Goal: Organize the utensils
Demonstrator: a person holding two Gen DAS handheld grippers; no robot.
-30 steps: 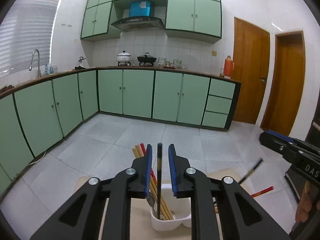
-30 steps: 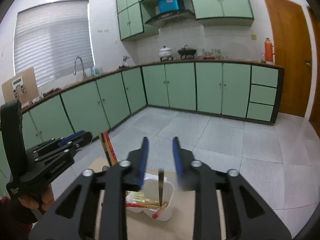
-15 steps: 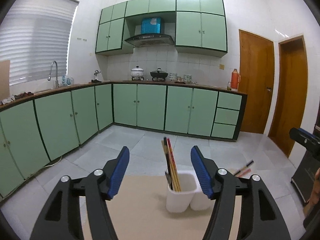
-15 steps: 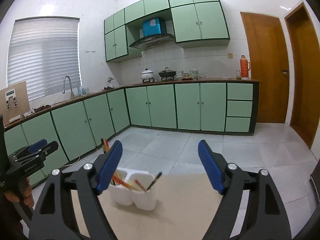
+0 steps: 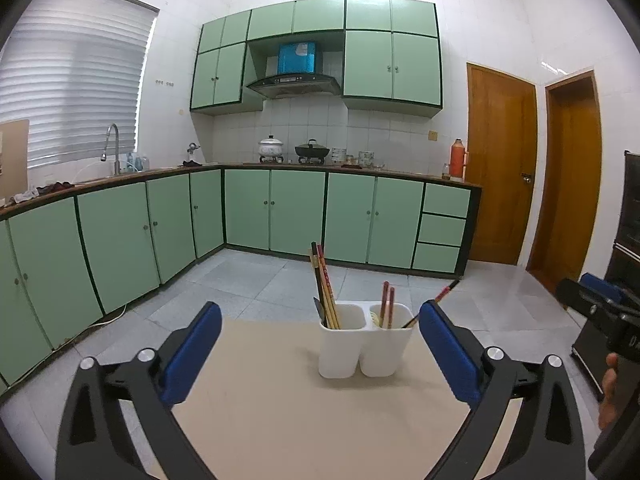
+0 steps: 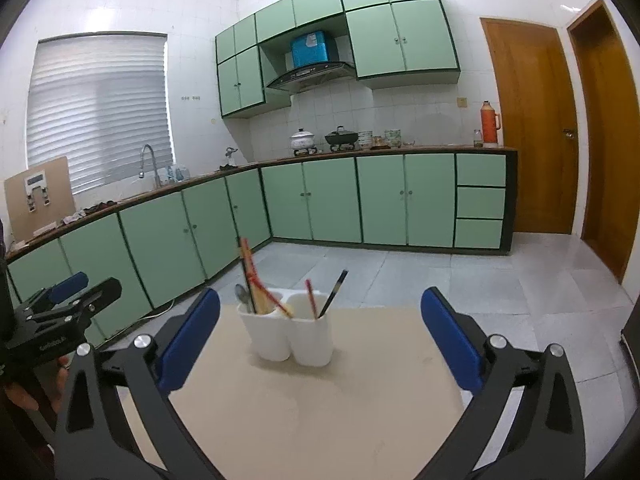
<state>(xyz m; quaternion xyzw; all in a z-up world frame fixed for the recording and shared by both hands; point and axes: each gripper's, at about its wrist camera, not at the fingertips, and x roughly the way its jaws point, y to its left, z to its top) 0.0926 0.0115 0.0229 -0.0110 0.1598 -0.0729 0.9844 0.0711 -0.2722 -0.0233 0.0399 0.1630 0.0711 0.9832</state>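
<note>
Here, from the left wrist, we see the left gripper [image 5: 318, 334] spread wide and empty, the white two-cup holder [image 5: 365, 344] ahead on the table [image 5: 280, 408]. From the right wrist, the right gripper [image 6: 320, 328], equally wide and empty, frames the chopsticks [image 6: 250, 276] standing in it.

Two-cup holder [image 5: 365, 344] on table [image 5: 280, 420]; chopsticks [image 5: 325, 286] in both cups; counter [image 5: 344, 168] behind.

Right gripper [image 6: 320, 312] jaws wide apart, white utensil holder [image 6: 292, 336] between, chopsticks [image 6: 250, 276] inside
</note>
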